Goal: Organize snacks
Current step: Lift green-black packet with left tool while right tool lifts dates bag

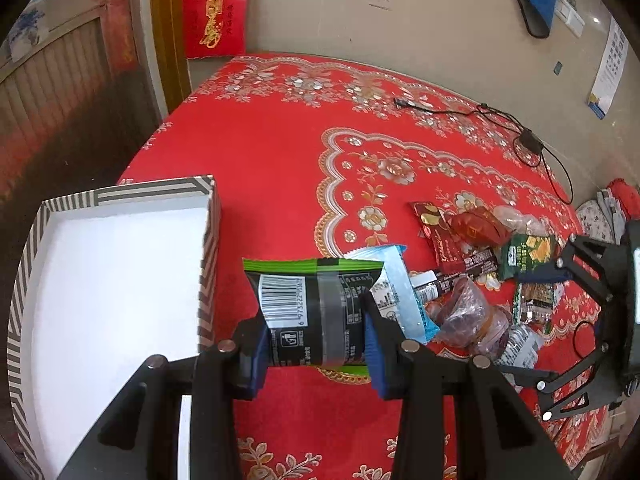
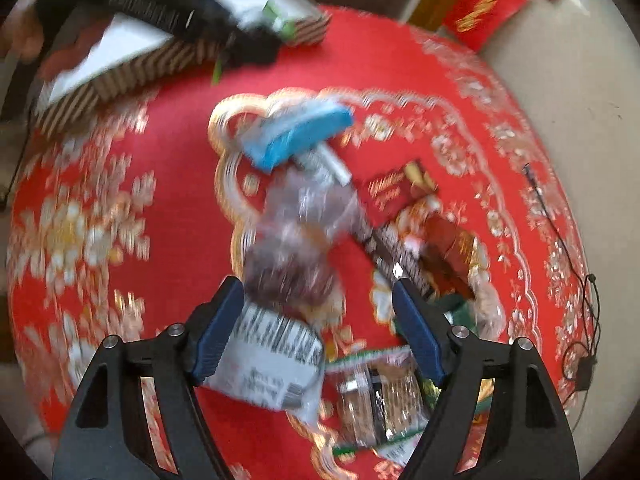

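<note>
Green-and-black snack packet (image 1: 308, 312): light, crinkly, slippery, clamped mid-body between left gripper (image 1: 314, 350) fingers, above desk (image 1: 272, 160) beside striped box (image 1: 108, 280). Right gripper (image 2: 318, 322) fingers apart over snack pile (image 2: 320, 240).

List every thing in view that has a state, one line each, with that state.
Left tool: shut on the green-and-black snack packet.
Green-and-black snack packet: held, lifted off the tablecloth, barcode side showing.
Right tool: open above the pile, gripping nothing.
Striped box: open, no snacks seen inside.
Snack pile: loose on the tablecloth, unsorted.
Blue packet: lying at the pile's edge.
</note>
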`<state>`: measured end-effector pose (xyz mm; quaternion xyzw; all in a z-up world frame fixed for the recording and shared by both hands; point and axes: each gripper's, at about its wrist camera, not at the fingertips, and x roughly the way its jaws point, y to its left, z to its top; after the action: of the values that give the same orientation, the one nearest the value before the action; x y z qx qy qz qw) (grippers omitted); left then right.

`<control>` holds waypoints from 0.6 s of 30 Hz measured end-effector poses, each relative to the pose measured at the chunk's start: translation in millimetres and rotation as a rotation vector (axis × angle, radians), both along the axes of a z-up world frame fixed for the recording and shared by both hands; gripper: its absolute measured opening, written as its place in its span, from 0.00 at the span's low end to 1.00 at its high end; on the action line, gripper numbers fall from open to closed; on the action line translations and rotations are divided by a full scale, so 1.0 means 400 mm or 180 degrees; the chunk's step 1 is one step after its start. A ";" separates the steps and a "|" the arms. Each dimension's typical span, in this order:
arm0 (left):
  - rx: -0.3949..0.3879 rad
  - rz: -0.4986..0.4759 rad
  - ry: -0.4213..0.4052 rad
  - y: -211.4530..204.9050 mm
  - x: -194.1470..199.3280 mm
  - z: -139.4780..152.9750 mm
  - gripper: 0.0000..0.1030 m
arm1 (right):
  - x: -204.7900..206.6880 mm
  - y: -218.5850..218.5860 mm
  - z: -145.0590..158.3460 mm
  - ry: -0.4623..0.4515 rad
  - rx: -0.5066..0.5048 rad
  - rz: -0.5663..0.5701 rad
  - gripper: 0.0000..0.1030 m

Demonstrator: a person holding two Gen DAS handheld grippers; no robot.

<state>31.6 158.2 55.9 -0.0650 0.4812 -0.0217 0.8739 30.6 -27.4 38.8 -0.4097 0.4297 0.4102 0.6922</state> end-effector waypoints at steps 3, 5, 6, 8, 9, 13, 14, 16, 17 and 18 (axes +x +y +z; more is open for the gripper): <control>0.0019 0.0015 -0.0043 0.002 0.003 0.008 0.42 | 0.018 -0.030 -0.006 0.0211 0.0150 -0.0117 0.76; 0.0058 -0.0020 -0.0057 -0.008 0.008 0.010 0.42 | 0.034 -0.031 -0.012 0.0138 0.0302 -0.0285 0.76; 0.0070 -0.0043 -0.0053 -0.013 0.010 0.010 0.42 | 0.039 -0.027 -0.015 0.0021 0.0311 -0.0352 0.76; 0.0079 -0.0094 -0.0041 -0.025 0.011 0.007 0.42 | 0.055 -0.014 -0.021 -0.0333 0.0242 -0.0536 0.76; 0.0083 -0.0120 -0.0038 -0.029 0.010 0.006 0.42 | 0.064 -0.016 -0.020 -0.0366 0.0228 -0.0593 0.76; 0.0041 -0.0117 -0.0021 -0.024 0.015 -0.003 0.42 | 0.085 -0.051 -0.007 -0.0435 0.0205 -0.1042 0.76; 0.0032 -0.0113 -0.0009 -0.024 0.019 -0.007 0.42 | 0.094 -0.064 -0.005 -0.0382 0.0237 -0.1218 0.76; 0.0035 -0.0123 0.0000 -0.026 0.025 -0.011 0.42 | 0.101 -0.103 0.005 0.0061 0.0591 -0.1657 0.76; 0.0040 -0.0130 -0.0004 -0.026 0.028 -0.012 0.42 | 0.101 -0.112 0.007 0.0392 0.0855 -0.1840 0.76; 0.0036 -0.0132 -0.0010 -0.025 0.031 -0.012 0.42 | 0.094 -0.111 0.012 0.0561 0.1031 -0.1910 0.76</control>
<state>44.1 148.0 51.2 -0.0501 0.4812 -0.0372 0.8744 68.2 -72.0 43.4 -0.1132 0.5184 0.2852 0.7982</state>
